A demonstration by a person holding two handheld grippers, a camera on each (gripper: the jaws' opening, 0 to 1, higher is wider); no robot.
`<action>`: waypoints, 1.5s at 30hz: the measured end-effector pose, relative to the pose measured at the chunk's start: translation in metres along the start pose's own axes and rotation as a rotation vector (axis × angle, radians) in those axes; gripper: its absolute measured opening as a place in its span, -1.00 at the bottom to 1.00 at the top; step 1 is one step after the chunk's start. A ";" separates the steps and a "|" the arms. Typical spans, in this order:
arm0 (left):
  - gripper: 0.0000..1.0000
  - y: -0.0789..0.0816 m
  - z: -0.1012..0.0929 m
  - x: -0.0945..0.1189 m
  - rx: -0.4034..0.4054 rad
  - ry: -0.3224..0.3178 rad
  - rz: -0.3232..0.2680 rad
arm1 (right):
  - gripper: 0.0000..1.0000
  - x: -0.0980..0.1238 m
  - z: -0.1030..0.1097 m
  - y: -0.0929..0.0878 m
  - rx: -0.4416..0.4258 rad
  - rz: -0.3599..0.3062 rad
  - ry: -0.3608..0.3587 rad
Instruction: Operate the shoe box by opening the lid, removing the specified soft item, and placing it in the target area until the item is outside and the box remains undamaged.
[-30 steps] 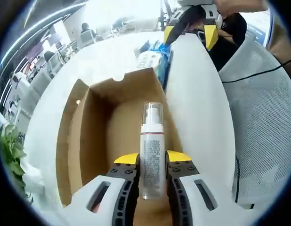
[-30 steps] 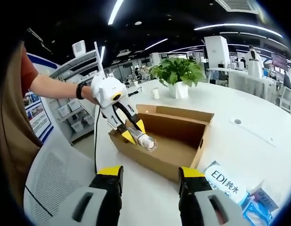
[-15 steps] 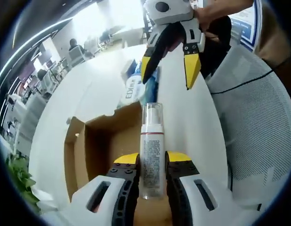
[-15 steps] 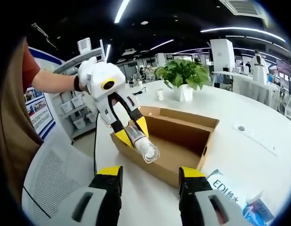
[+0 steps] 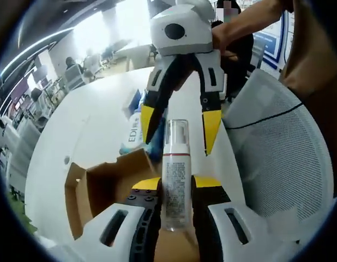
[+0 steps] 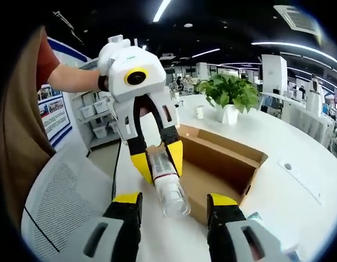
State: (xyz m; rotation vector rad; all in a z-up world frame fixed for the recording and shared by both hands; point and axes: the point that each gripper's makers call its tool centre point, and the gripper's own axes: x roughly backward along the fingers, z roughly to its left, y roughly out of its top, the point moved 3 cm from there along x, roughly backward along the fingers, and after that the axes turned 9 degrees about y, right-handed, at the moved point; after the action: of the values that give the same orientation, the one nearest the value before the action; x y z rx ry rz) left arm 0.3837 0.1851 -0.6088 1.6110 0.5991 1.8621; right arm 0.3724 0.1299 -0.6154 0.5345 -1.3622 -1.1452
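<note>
Now that the left gripper (image 6: 156,164) has lifted the pump bottle (image 5: 175,174) it pinches clear above the shoe box (image 6: 223,164), the right gripper (image 5: 176,128), jaws spread wide, has moved close for a handover.

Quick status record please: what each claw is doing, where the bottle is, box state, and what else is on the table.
left claw: shut on the bottle
bottle: clear pump bottle with a white label, held in the air above the box's near edge
right claw: open, empty, its tips either side of the bottle's cap
box: cardboard, open, looks undamaged
table: white
packet: printed "EDI", lies beyond the box
</note>
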 end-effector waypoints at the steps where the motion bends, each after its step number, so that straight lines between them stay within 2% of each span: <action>1: -0.61 0.001 -0.001 0.000 0.000 -0.002 -0.001 | -0.13 -0.001 0.001 0.002 0.007 -0.006 0.003; 10: -0.61 0.012 -0.004 0.009 0.046 -0.049 -0.049 | -0.57 -0.004 0.013 0.009 0.004 -0.037 0.070; 20: -0.60 0.010 -0.012 0.010 0.088 -0.125 -0.066 | -0.62 -0.005 0.023 0.010 0.024 -0.041 0.095; 26: -0.61 0.011 -0.014 0.010 0.110 -0.144 -0.083 | -0.61 -0.001 0.024 0.010 0.013 -0.049 0.093; 36: -0.61 0.012 -0.021 0.008 0.099 -0.188 -0.086 | -0.63 0.000 0.030 0.018 0.026 -0.057 0.111; 45: -0.61 0.010 -0.025 0.006 0.089 -0.208 -0.071 | -0.63 0.000 0.032 0.018 0.036 -0.032 0.125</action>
State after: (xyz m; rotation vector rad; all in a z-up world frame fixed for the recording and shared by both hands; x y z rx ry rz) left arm 0.3574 0.1832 -0.6011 1.7898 0.6462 1.6114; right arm 0.3485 0.1474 -0.5934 0.6456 -1.2724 -1.0962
